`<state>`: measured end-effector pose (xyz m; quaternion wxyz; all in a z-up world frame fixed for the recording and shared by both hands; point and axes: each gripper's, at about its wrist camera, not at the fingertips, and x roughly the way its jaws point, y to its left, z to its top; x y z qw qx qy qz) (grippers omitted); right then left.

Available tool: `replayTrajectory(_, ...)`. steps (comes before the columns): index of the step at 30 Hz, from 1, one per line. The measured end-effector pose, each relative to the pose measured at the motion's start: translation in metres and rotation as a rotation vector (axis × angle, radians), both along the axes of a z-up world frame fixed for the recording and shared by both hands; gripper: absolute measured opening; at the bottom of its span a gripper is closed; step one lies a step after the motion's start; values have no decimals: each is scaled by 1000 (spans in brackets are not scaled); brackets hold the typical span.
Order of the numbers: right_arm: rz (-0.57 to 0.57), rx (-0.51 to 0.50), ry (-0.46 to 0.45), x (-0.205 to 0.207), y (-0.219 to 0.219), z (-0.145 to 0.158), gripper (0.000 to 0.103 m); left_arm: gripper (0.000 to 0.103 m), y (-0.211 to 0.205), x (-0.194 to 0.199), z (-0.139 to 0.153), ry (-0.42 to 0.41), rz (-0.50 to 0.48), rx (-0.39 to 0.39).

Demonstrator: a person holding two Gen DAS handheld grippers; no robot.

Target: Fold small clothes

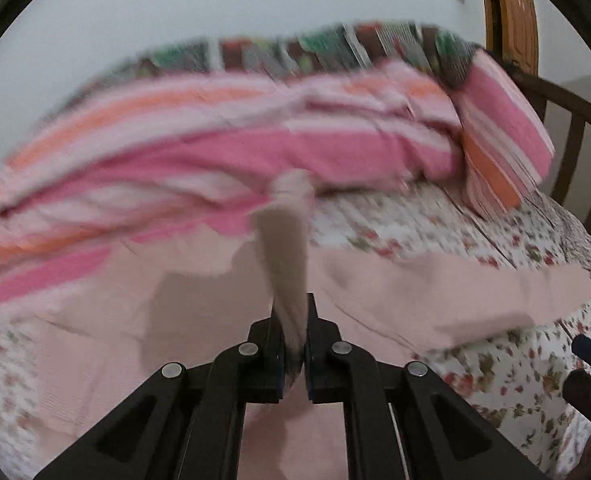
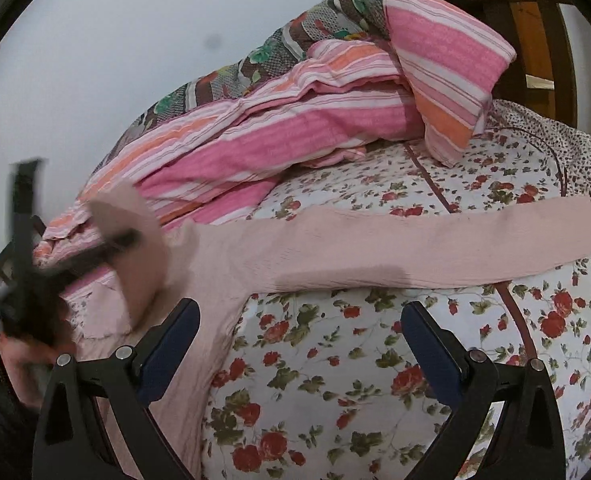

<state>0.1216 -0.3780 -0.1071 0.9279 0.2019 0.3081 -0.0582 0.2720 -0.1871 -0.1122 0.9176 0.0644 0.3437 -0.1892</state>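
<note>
- Left gripper (image 1: 294,344) was pinching a sleeve end of the pale pink ribbed long-sleeved top (image 2: 375,248), spread on the rose-print floral bedsheet (image 2: 335,360).
- Right gripper (image 2: 299,344), fingers spread and empty, sat nearer the other sleeve, which ran sideways off to its right.

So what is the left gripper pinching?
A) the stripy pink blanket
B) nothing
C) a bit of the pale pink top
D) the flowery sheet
C: the left gripper is shut on a raised strip of the pale pink top, which lies on the flowery sheet.
</note>
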Motion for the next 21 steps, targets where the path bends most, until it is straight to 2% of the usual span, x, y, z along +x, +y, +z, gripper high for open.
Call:
replayTrajectory(2, 11, -8, -3, -1, 2, 2, 100, 15, -5, 2, -15, 83, -16, -42)
replayTrajectory(3, 16, -11, -4, -1, 3, 2, 100, 27, -5, 3, -18, 104, -10, -52)
replayTrajectory(4, 19, -14, -3, -1, 5, 2, 100, 35, -2, 2, -20, 111, 4, -58)
replayTrajectory(6, 25, -11, -2, -2, 7, 1, 100, 60, 11, -1, -17, 72, 59, -55)
replayTrajectory(8, 27, -5, 1, -1, 9, 0, 100, 77, 28, -5, -10, 22, 85, -68)
replayTrajectory(11, 33, -5, 10, 2, 16, -2, 100, 78, 71, -16, -2, -26, 127, -90)
replayTrajectory(14, 58, -17, 22, 8, 30, -6, 100, 78, 122, -22, -3, -48, 210, -57)
replayTrajectory(17, 87, -41, 46, 16, 46, -14, 100, 78, 177, -20, -15, -24, 309, -38)
replayTrajectory(21, 130, -55, 80, 29, 70, -27, 92, 76, 256, -16, -34, 60, 399, -164)
